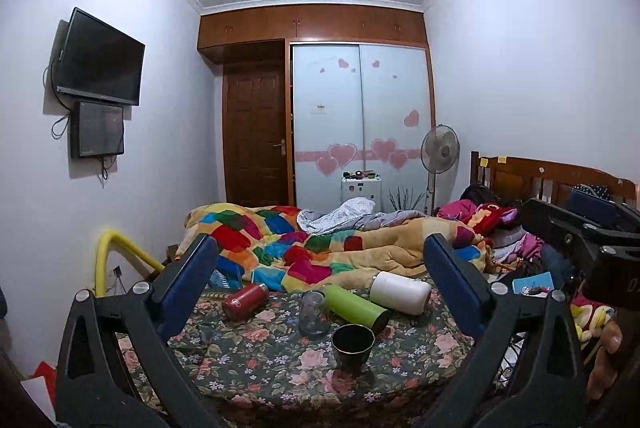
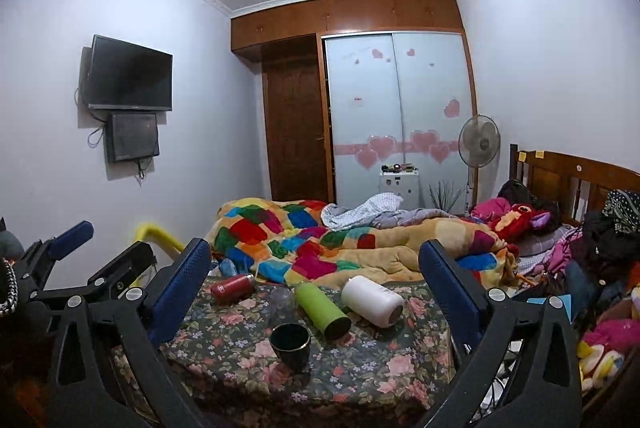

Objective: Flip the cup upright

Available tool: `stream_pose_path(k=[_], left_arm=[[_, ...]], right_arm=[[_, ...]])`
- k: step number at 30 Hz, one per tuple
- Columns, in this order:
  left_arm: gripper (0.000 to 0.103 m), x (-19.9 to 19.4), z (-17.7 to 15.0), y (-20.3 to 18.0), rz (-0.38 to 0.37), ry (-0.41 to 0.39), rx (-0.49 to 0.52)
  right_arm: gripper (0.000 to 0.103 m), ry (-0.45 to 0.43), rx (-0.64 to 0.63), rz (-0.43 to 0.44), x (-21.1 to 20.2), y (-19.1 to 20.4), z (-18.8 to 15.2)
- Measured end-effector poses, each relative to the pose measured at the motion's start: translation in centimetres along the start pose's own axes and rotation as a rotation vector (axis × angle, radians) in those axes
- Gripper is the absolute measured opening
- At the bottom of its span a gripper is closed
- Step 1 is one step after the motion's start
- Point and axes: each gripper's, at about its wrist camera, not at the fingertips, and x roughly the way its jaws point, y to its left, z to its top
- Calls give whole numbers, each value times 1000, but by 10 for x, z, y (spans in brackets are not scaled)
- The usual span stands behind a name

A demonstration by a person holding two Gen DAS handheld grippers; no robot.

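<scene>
A dark cup (image 1: pixel 352 344) with a gold rim stands upright on the floral bedsheet (image 1: pixel 256 360); it also shows in the right wrist view (image 2: pixel 291 345). A clear glass (image 1: pixel 312 312) stands mouth-down behind it, faint in the right wrist view (image 2: pixel 281 305). A red flask (image 1: pixel 245 301), a green flask (image 1: pixel 356 305) and a white flask (image 1: pixel 400 292) lie on their sides. My left gripper (image 1: pixel 320 260) is open and empty, held back from the cups. My right gripper (image 2: pixel 314 260) is open and empty too, at a similar distance.
A colourful patchwork quilt (image 1: pixel 312 248) is bunched up behind the flasks. Toys and clothes (image 2: pixel 600 268) pile up at the right by the wooden headboard. A yellow rail (image 1: pixel 120 248) is at the bed's left edge. The sheet's front edge is near me.
</scene>
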Motion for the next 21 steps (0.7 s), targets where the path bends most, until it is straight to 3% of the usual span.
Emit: stream_pose_path(k=[21], left_arm=[[103,0,-4,7,5,8,-39]], right_arm=[[103,23,-24,7,-11,4,-3]])
